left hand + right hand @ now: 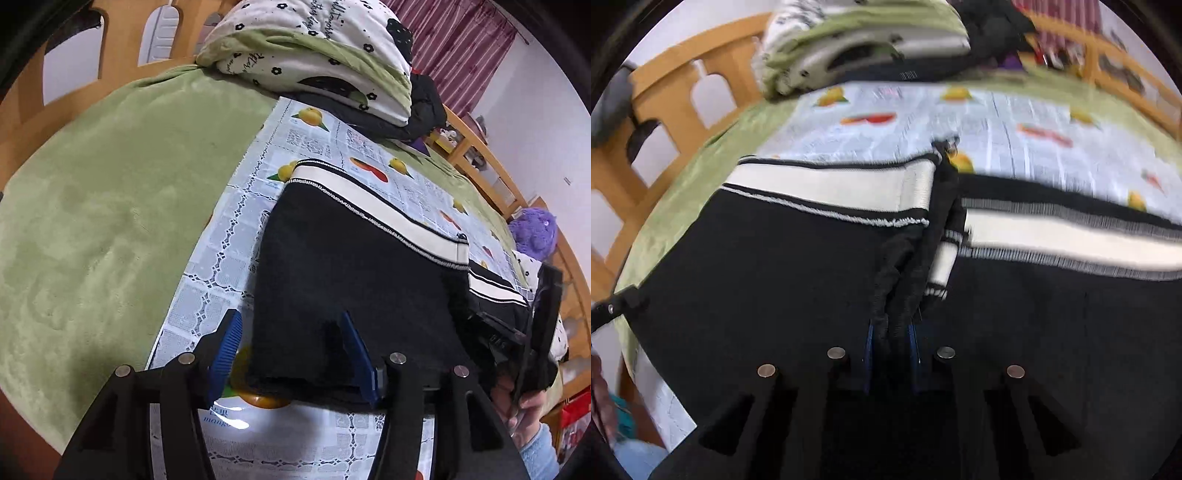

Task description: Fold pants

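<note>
Black pants (354, 273) with a white side stripe (373, 199) lie on a fruit-print plastic cloth (221, 240) on the bed. My left gripper (291, 332) is open, its blue fingers (229, 339) astride the near left edge of the pants. My right gripper (892, 347) is shut on a bunched fold of the black pants (775, 266) in the middle; the right wrist view is blurred. The right gripper also shows at the right edge of the left wrist view (539, 325).
A green blanket (110, 203) covers the bed on the left. A folded quilt (314, 55) on dark clothing lies at the head. A wooden bed frame (491, 166) runs along the right side, with a purple plush toy (532, 229) beside it.
</note>
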Tool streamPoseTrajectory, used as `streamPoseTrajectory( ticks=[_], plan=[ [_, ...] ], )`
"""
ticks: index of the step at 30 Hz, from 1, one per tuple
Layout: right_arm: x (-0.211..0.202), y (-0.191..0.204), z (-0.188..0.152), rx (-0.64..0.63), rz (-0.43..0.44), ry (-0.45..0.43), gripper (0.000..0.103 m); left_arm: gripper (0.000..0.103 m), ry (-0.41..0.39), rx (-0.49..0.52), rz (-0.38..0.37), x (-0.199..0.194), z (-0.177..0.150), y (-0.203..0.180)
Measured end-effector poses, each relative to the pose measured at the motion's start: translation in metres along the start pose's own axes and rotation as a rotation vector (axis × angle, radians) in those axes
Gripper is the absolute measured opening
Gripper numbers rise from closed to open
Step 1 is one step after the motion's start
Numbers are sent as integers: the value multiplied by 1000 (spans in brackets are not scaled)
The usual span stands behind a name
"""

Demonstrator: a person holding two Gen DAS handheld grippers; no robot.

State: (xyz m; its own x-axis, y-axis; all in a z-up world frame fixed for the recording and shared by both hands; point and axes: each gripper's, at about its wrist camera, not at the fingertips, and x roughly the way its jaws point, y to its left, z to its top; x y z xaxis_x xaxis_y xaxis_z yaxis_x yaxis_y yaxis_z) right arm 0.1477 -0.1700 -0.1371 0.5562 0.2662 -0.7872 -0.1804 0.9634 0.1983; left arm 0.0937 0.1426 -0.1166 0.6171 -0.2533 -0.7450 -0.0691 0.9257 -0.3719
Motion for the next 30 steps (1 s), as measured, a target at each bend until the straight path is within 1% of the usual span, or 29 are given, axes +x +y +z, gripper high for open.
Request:
streamPoseTrajectory(
  ticks=[1,3,4,5,7,8,11,12,13,14,15,16,17,18,19,20,22,23,24,26,28,29,30],
  plan=[
    [-1,-12,0,71,36,11,14,54,-7,4,-8,0,0,1],
    [5,-26,-4,142,72,57,15,55,-13,3,-32,0,-1,5],
    [9,-26,-6,135,73,77,23,59,-9,-7,-49,2,-2,7],
    [7,-20,-7,83,52,69,23,61,5,-23,-71,6,-3,11],
    [-2,-10,-5,26,19,102,24,61,51,-54,-103,17,-5,16],
    [-12,-9,-4,36,30,96,24,61,69,-74,-119,21,-6,20],
    [-47,-15,-15,79,64,11,24,60,77,-135,-179,27,-8,30],
    [-52,-13,-22,73,75,7,24,60,72,-152,-190,27,-8,32],
    [-49,-11,-29,57,80,32,25,60,71,-158,-191,28,-8,32],
    [-40,-6,-37,24,65,82,25,60,73,-160,-184,29,-7,30],
    [-33,-2,-45,-3,41,87,24,59,76,-154,-174,31,-7,27],
    [-34,-2,-49,-4,34,55,26,59,83,-144,-158,31,-7,24],
    [-38,-4,-49,9,29,46,29,51,86,-132,-135,31,-6,20],
    [-44,-8,-46,35,41,54,31,41,86,-118,-129,30,-4,18],
    [-53,-14,-43,64,70,50,32,32,75,-93,-109,26,-1,13],
    [-61,-19,-42,75,77,37,32,25,55,-57,-79,19,3,5],
    [-85,-28,-38,48,2,-17,32,21,23,17,-28,5,12,-19],
    [-98,-33,-37,30,-49,-47,32,20,8,40,-4,0,15,-29],
    [-111,-40,-35,17,-93,-69,34,19,-12,83,33,-7,19,-47],
    [-136,-60,-34,26,-130,-123,35,18,-54,182,98,-19,23,-88],
    [-161,-90,-37,67,-149,-172,45,17,-106,256,150,-32,22,-127],
    [-168,-108,-34,103,-156,-185,48,17,-140,292,160,-38,20,-154],
    [-175,-123,-34,136,-163,-197,48,17,-154,328,150,-42,17,-175]
  ],
)
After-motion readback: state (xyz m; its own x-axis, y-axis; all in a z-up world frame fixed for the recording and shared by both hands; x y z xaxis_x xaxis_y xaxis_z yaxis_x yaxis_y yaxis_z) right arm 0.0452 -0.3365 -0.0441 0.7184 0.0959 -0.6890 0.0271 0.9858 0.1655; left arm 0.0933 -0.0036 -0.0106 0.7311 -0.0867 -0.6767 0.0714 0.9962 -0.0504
